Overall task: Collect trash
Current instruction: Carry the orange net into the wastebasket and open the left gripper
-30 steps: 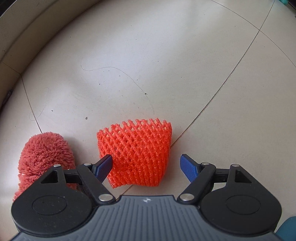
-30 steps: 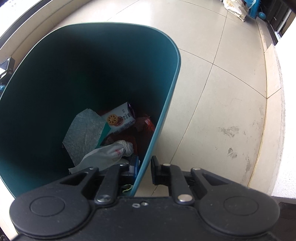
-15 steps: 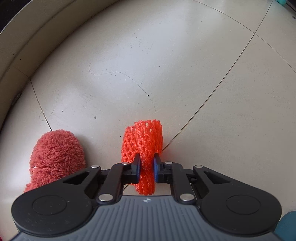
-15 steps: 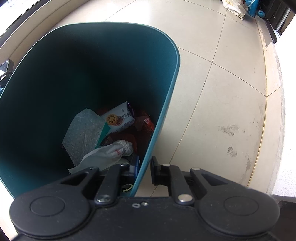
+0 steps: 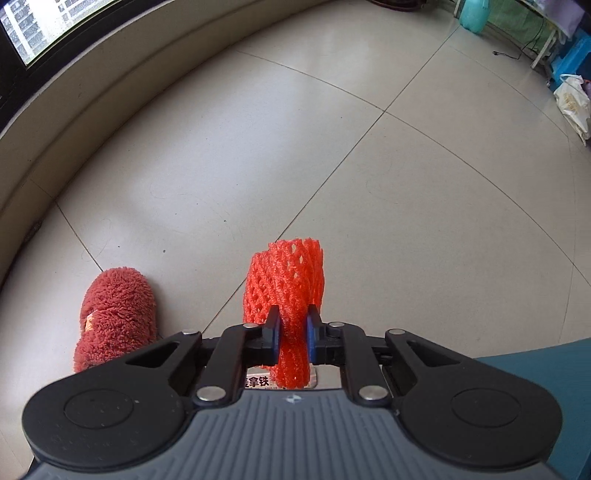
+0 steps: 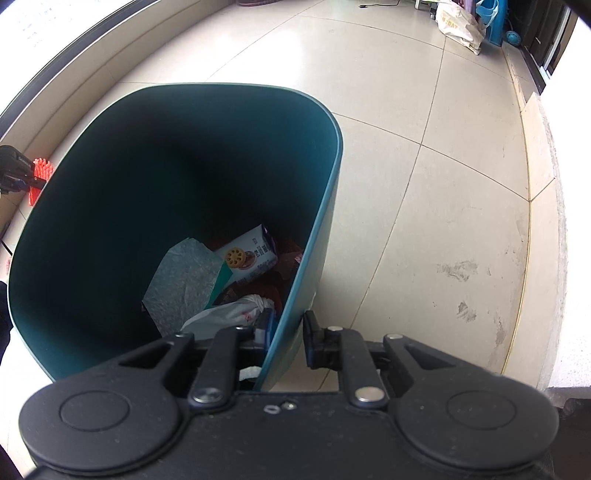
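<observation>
While tiled floor (image 5: 369,166) spreads pale, window (image 5: 44,29) beyond

Foam net (image 5: 286,291) between left tongs (image 5: 292,334), slipper (image 5: 114,314) left, carton (image 6: 251,256) in bin (image 6: 325,236)

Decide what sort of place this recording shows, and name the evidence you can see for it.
Probably a room in a home. A pale tiled floor runs to a low window ledge, a fluffy red slipper lies on it, and a teal bin holds household rubbish such as a snack carton.
</observation>
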Motion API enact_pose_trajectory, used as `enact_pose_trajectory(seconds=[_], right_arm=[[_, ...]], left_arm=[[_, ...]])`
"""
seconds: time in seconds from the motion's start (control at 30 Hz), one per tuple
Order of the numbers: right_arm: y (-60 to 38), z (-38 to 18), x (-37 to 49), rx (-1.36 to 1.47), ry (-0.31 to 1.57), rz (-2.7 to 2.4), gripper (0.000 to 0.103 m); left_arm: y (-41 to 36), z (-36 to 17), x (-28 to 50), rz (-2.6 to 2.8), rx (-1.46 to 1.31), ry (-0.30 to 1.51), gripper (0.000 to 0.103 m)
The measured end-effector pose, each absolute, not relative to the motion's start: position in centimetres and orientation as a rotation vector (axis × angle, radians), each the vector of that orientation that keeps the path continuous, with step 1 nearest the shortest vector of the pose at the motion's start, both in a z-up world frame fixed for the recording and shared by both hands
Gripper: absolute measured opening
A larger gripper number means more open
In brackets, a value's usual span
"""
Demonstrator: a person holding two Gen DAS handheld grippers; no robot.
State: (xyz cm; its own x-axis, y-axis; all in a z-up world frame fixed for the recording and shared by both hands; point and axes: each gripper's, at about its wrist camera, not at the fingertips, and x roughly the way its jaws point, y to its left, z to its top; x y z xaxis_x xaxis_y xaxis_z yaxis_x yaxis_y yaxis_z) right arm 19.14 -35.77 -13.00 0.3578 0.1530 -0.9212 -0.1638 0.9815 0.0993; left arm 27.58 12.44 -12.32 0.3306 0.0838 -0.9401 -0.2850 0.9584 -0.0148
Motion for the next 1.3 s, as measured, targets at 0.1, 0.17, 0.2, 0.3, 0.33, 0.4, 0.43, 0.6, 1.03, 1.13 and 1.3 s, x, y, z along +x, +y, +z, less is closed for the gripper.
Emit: enact_pose_trajectory(seconds=[0.1,0.17,0.2,0.3,0.33,0.4,0.43,0.6,1.03,1.13,1.3], right_arm=[[-36.1,-12.5,18.7,0.0,1.173,0.21,0.017],[-36.2,-12.3,18.5,0.003,1.164,0.212,0.017],[-36.2,-12.2,18.4,0.006,1.161,0.214,0.017],[-36.5,-11.8,18.2,0.027,1.154,0.218,0.017],[-36.5,-11.8,18.2,0.03,1.152,0.219,0.018],[-36.6,-11.6,18.0,0.031,1.147,0.222,0.018],[-36.6,-11.5,18.0,0.029,1.144,0.224,0.018],[-36.7,-11.3,17.6,0.041,1.134,0.233,0.018],[-37.1,-11.3,17.4,0.052,1.127,0.246,0.019],[-37.2,-11.3,17.4,0.052,1.125,0.249,0.019],[-37.3,-11.4,17.3,0.054,1.124,0.254,0.02]], left_arm=[[9.7,-9.0,25.8,0.171,-0.192,1.176,0.013],[7.7,-7.0,24.5,0.114,-0.192,1.153,0.013],[6.7,-6.1,23.9,0.09,-0.181,1.14,0.013],[3.8,-3.9,22.4,0.016,-0.166,1.117,0.013],[2.6,-3.1,21.9,-0.006,-0.152,1.11,0.013],[0.7,-2.2,20.8,-0.047,-0.121,1.096,0.013],[-0.1,-1.8,20.4,-0.06,-0.108,1.089,0.013],[-4.4,-1.1,18.1,-0.166,-0.046,1.073,0.013],[-16.0,-6.9,17.7,-0.289,0.13,1.194,0.013],[-17.2,-9.1,18.2,-0.277,0.175,1.231,0.013],[-18.8,-11.4,18.6,-0.301,0.223,1.239,0.013]])
